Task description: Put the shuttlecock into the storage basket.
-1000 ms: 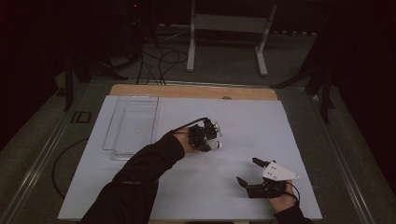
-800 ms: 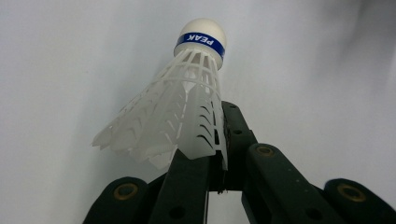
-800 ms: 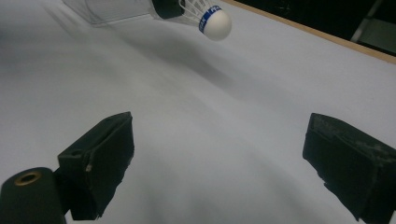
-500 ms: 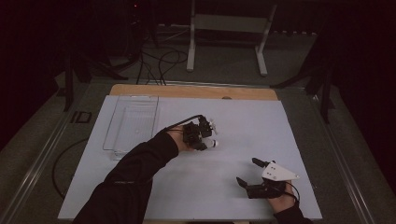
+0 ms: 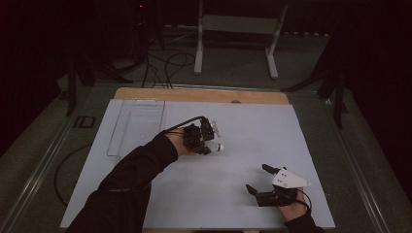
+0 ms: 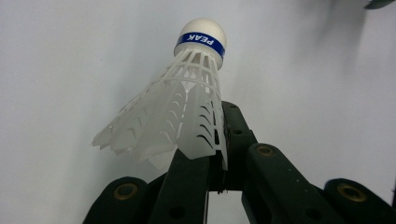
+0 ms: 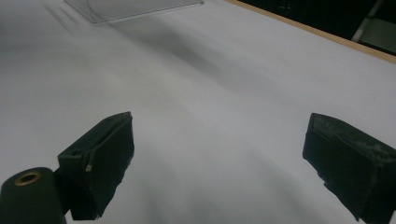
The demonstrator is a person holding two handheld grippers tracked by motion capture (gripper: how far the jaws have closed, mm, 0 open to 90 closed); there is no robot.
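1. The right gripper (image 5: 262, 180) lies nearest the person, at about 5 o'clock on the white table (image 5: 233, 204), held by a hand at the near edge. Its jaws stand wide apart with nothing between them; in the right gripper view (image 7: 217, 163) only bare table lies in the gap.
2. Around the table's middle, toward 10 o'clock from the right gripper, the left gripper (image 5: 206, 143) is held above the surface at the end of a dark sleeve (image 5: 131, 184).
3. Its jaws are clamped on a white plastic shuttlecock (image 6: 180, 112), pinching the edge of the skirt at the skirt's 5 o'clock side in the left gripper view. The cork end points away from the jaws.
4. A blue band round the cork reads "PEAK" in white letters, seen upside down in that view.
5. In the high view the shuttlecock (image 5: 216, 145) shows as a pale shape at the gripper's tip.
6. Farther off, at 10 o'clock on the table, a clear tray (image 5: 124, 141) lies near the left edge.
7. A wooden strip (image 5: 194, 94) runs along the far edge at 12 o'clock.
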